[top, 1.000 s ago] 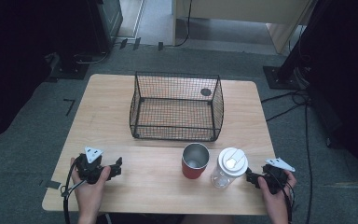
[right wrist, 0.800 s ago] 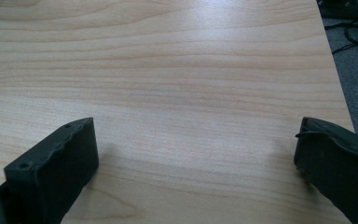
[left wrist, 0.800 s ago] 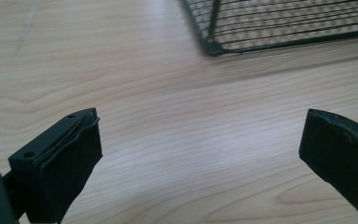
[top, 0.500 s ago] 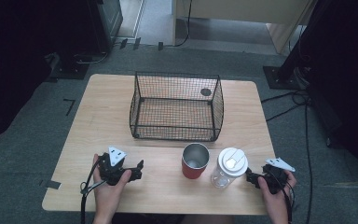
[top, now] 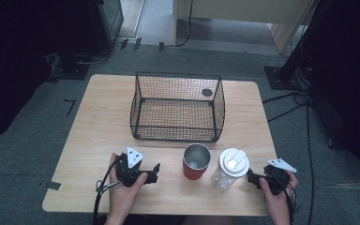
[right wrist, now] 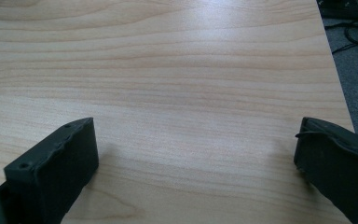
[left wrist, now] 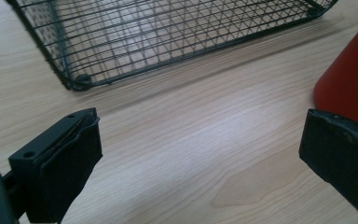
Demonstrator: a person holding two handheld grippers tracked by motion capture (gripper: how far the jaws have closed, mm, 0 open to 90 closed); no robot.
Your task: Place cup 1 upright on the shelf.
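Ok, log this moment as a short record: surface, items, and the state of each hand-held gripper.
surface: wooden table
container: black wire basket, nothing visible inside
cup: red cup with steel lining, upright, open top
bottle: clear bottle with white lid, upright, right of the cup
left hand-held gripper: open, on the table, jaws pointing at the red cup
right hand-held gripper: open, beside the bottle, holding nothing

cup (top: 196,161) left of bottle (top: 230,168), basket (top: 177,107) behind
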